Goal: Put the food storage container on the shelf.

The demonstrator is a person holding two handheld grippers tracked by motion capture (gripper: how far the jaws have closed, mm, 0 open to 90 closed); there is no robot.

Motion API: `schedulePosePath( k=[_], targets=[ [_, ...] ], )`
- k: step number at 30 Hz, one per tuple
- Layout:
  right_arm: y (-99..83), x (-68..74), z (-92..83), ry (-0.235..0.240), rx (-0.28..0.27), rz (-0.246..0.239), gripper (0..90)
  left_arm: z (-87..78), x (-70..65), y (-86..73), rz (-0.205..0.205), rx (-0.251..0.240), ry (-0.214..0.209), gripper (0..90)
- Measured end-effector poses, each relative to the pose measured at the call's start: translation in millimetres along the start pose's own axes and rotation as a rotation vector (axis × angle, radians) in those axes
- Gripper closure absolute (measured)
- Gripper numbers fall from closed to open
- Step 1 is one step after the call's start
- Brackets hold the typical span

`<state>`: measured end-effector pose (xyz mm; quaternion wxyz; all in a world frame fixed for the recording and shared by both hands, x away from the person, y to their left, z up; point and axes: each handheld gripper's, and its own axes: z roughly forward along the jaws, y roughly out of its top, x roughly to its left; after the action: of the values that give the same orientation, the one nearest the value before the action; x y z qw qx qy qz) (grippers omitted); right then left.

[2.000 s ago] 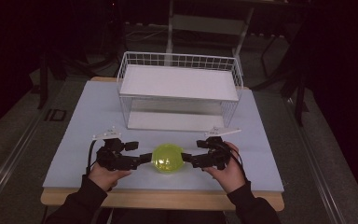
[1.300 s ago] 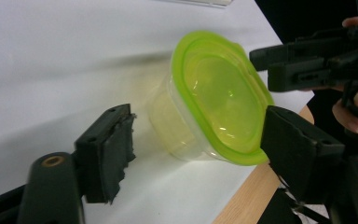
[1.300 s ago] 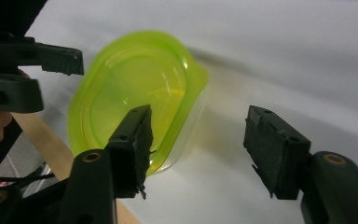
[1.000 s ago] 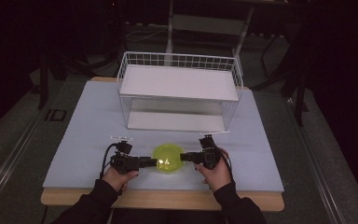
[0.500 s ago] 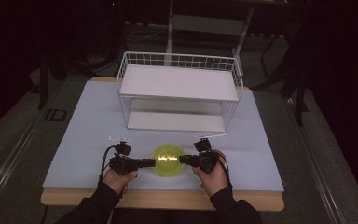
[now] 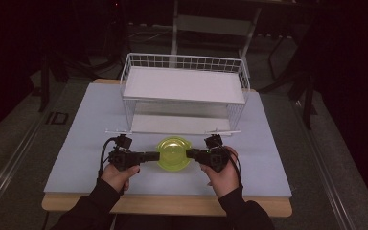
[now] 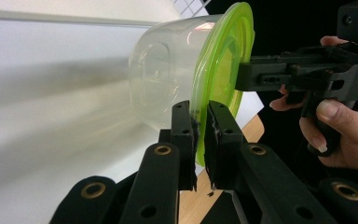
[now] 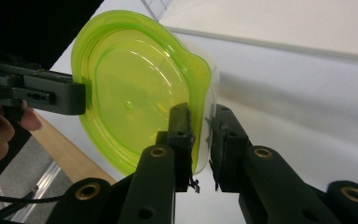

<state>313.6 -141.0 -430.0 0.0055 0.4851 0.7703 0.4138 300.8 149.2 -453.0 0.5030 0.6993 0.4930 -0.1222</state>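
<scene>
A clear round container point(image 6: 173, 153) with a lime-green lid point(image 7: 223, 60) is held between both grippers near the table's front middle. My left gripper point(image 6: 155, 155) is shut on the lid's rim on the container's left side, and its pads point(image 7: 186, 140) pinch the green edge. From the opposite side my right gripper point(image 6: 190, 154) is shut on the rim. There the green lid point(image 8: 130, 98) faces the camera between its fingertips point(image 8: 182, 126). In each gripper view the container appears turned on its side, with the other gripper point(image 7: 261, 77) point(image 8: 51, 95) clamped across from it.
A white wire rack point(image 6: 184, 91) with a flat shelf stands just behind the container, its open front facing me. The pale blue tabletop point(image 6: 86, 124) stretches to both sides. The wooden front edge point(image 6: 167, 204) runs under my forearms.
The hands drew in from both sides and the jaws closed on the container's rim. Since then the container has shifted slightly away from the front edge, toward the rack.
</scene>
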Motion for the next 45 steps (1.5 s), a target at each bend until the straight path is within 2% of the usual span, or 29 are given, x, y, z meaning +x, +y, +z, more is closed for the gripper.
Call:
schedulePosePath(
  k=[6,12,16,20,24,32,39,45],
  targets=[
    [9.9,2.9,-11.1,0.004,-0.026,-0.015,79.6,-4.7,-7.0,14.9,0.015,-0.001,-0.019,83.7],
    [21.1,3.8,-23.7,0.017,-0.062,-0.012,79.7,-9.2,-17.9,32.7,0.044,0.0,-0.021,83.7],
    [32.2,2.5,-34.9,0.057,-0.082,0.001,80.2,-13.6,-23.0,46.3,0.054,-0.003,-0.046,83.6],
    [41.8,7.1,-45.3,0.053,-0.106,-0.024,80.4,-16.3,-28.5,57.4,0.064,-0.007,-0.045,83.4],
    [53.9,6.8,-49.1,0.064,-0.113,-0.001,80.5,-19.3,-33.2,70.4,0.071,-0.027,-0.028,83.3],
    [86.4,11.3,-57.3,0.03,-0.13,-0.015,80.6,-24.1,-44.1,99.3,0.074,-0.061,0.021,83.1],
    [116.7,9.7,-60.1,0.006,-0.144,0.013,80.5,-24.4,-53.3,131.0,0.057,-0.075,0.082,82.4],
    [143.4,7.6,-61.7,-0.007,-0.147,0.035,80.5,-25.3,-54.9,158.6,0.04,-0.078,0.103,81.9]
  ],
)
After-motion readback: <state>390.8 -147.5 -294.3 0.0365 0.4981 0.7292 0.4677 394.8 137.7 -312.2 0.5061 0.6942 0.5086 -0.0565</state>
